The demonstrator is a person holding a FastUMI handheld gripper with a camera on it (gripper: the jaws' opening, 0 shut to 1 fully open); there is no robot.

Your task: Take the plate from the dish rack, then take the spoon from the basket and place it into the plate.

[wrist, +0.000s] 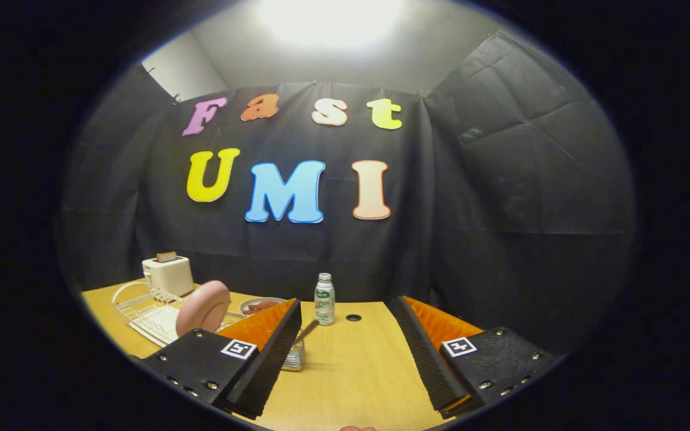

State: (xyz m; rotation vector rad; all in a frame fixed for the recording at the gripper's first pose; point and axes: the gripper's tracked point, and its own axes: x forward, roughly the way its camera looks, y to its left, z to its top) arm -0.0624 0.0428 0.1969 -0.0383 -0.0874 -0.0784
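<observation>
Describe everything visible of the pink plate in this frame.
The pink plate is round, matte and plastic-looking, standing on edge in the white wire dish rack, tilted slightly. Its lower edge is hidden behind the left finger of the hand-held gripper, whose fingers are open and touch nothing. A toaster stands behind the rack.

My tool (345, 359) has black fingers (270, 353) with orange backs and black-and-white square markers, spread wide on nothing. The plate (203, 308) is pink, the dish rack (147, 311) white, the toaster (168, 274) cream, the bottle (324, 299) white with green, the bench (351, 371) pale wood.
</observation>
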